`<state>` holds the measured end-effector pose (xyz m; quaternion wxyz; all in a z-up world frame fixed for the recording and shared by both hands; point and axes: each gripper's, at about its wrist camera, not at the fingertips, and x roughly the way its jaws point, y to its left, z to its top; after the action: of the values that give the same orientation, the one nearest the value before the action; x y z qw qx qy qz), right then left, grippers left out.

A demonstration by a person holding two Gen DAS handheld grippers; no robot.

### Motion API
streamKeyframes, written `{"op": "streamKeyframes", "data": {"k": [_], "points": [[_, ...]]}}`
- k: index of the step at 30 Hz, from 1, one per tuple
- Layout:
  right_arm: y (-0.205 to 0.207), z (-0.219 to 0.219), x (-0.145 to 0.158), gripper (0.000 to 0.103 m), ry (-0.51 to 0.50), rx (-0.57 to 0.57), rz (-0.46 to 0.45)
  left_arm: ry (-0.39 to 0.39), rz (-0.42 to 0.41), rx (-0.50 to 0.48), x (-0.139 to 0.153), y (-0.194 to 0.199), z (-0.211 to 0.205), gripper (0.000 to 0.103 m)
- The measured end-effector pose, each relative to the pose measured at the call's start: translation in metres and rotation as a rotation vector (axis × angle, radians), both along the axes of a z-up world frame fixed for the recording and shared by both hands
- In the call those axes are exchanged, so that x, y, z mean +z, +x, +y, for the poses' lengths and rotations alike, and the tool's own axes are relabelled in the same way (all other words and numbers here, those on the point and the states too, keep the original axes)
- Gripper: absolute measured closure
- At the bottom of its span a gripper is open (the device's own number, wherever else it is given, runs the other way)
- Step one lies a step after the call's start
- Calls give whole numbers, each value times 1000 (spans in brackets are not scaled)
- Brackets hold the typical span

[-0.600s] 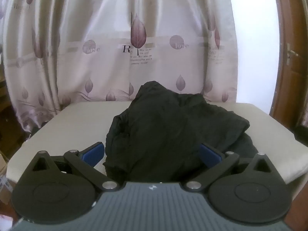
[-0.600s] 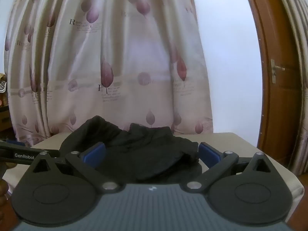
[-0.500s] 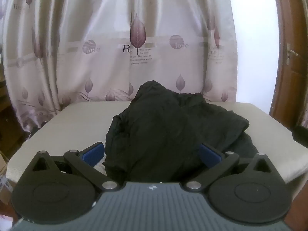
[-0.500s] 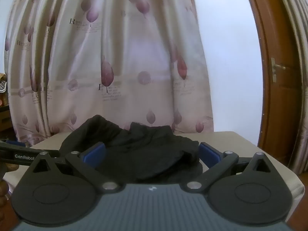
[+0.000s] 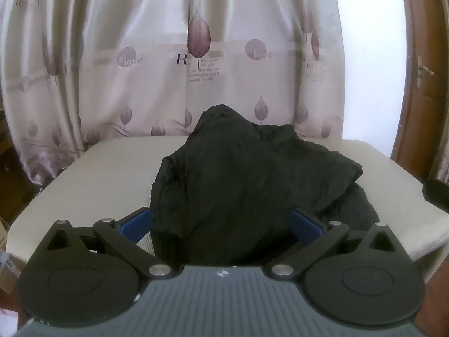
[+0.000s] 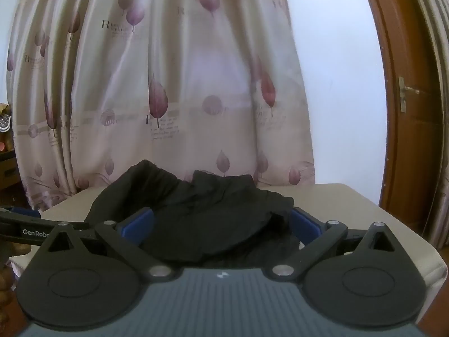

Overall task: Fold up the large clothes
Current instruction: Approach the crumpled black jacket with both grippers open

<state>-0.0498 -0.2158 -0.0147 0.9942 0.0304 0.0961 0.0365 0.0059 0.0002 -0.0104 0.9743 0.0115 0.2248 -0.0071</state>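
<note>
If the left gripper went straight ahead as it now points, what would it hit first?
Most likely the crumpled black garment heaped on the beige table; the open left gripper frames it, though depth is uncertain.

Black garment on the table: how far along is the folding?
Nothing looks done: the black garment lies in a crumpled heap on the beige table. Nothing is in hand; the left claw and right claw are both wide open, gripping nothing. Left: spreading it flat, then every fold.

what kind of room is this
Probably a room in a home: a leaf-print satin curtain hangs behind a cream padded table with a crumpled black garment on it, and a brown wooden door stands at the right.
</note>
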Motion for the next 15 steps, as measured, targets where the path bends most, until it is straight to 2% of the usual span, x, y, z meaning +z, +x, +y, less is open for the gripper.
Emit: {"op": "streamKeyframes", "data": {"k": [15], "points": [[2,-1,-3,0,14,14,37,31,27,-9,-6,-2,-3,0]]}}
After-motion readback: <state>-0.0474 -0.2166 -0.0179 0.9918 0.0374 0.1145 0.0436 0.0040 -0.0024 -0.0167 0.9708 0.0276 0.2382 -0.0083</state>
